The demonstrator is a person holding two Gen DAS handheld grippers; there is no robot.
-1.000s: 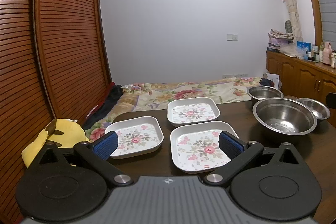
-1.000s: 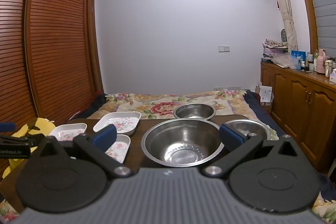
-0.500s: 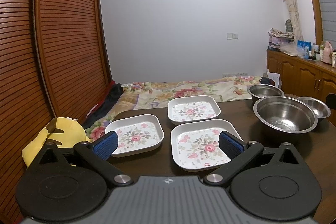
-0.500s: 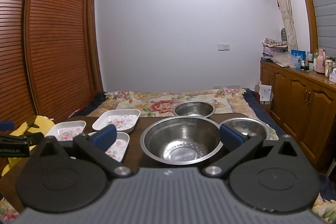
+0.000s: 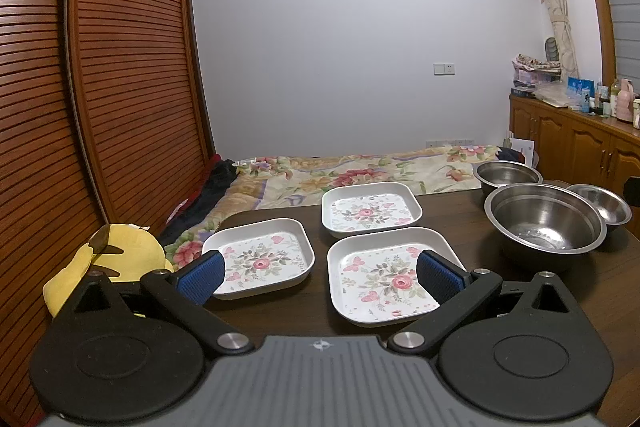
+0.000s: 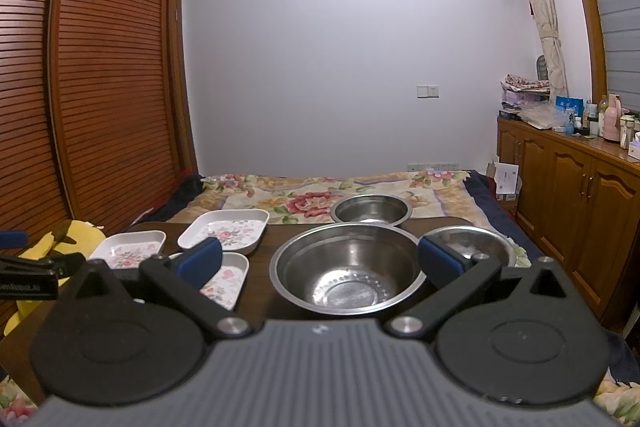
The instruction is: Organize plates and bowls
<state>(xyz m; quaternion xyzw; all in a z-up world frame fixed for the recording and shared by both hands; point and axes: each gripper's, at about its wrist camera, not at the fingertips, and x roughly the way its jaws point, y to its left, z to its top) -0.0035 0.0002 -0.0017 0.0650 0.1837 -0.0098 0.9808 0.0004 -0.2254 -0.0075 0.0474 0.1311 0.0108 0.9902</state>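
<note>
Three white square floral plates lie on the dark wooden table: a near plate, a left plate and a far plate. My left gripper hovers open and empty above the near and left plates. To the right stand three steel bowls: a large bowl, a far bowl and a small right bowl. Just in front of the large bowl, my right gripper is open and holds nothing. The plates also show at left in the right wrist view.
A yellow plush toy sits off the table's left edge beside slatted wardrobe doors. Behind the table lies a bed with a floral blanket. A wooden cabinet with bottles on top runs along the right wall.
Both grippers have drawn back and risen slightly; plates and bowls sit a little lower and farther in view. Nothing on the table has moved, and both grippers stay open.
</note>
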